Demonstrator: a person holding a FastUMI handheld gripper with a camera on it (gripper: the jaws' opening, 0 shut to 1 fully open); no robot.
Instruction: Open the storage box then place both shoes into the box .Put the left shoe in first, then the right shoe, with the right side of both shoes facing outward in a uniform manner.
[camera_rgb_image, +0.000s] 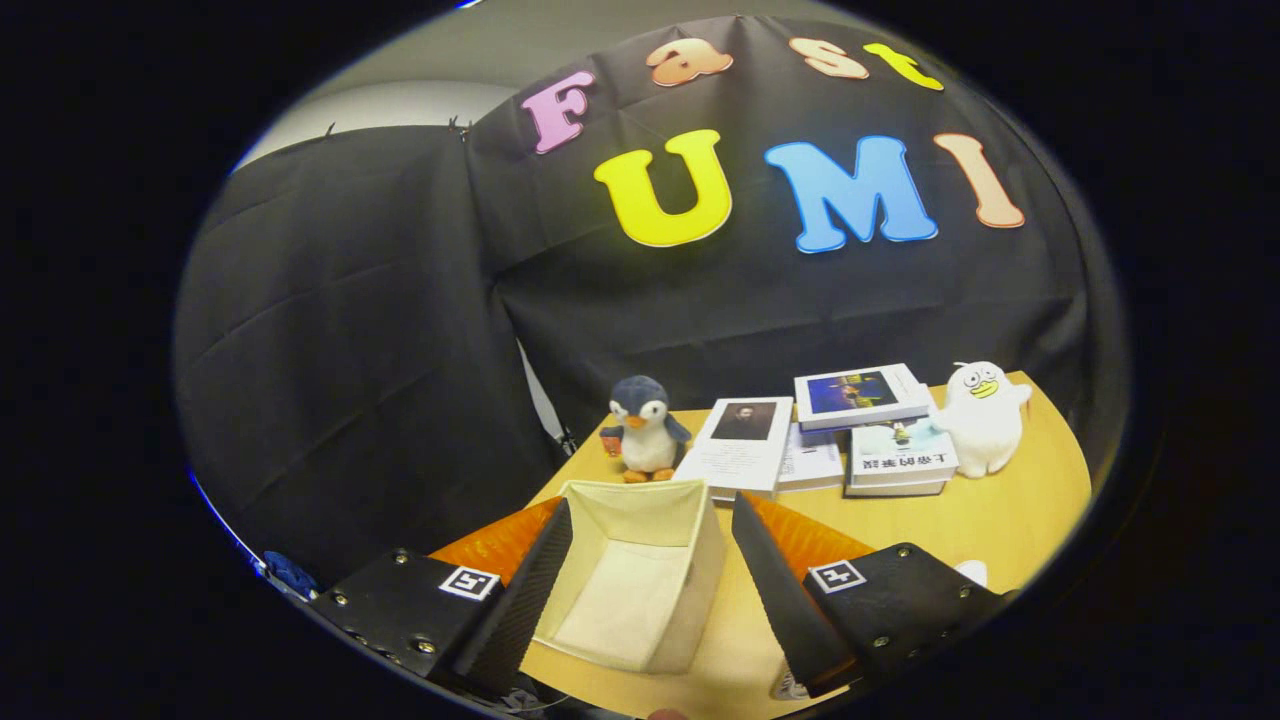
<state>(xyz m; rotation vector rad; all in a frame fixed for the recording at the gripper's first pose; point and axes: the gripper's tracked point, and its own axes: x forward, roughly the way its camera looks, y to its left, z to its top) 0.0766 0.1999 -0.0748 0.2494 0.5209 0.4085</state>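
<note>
The hand-held gripper (650, 560) hangs above the near part of the wooden counter (1010, 520) with its two fingers spread wide and nothing between their pads. The storage box (640, 570), a cream fabric bin, stands open-topped on the counter, directly between the fingers and just ahead of them; its inside is bare. The left finger overlaps the box's left wall in the view; whether it touches is unclear. Beyond the box, a penguin plush (645, 430) stands upright. To its right lie several books (745, 445), some stacked, and a white duck plush (980, 415) sits by the stack.
</note>
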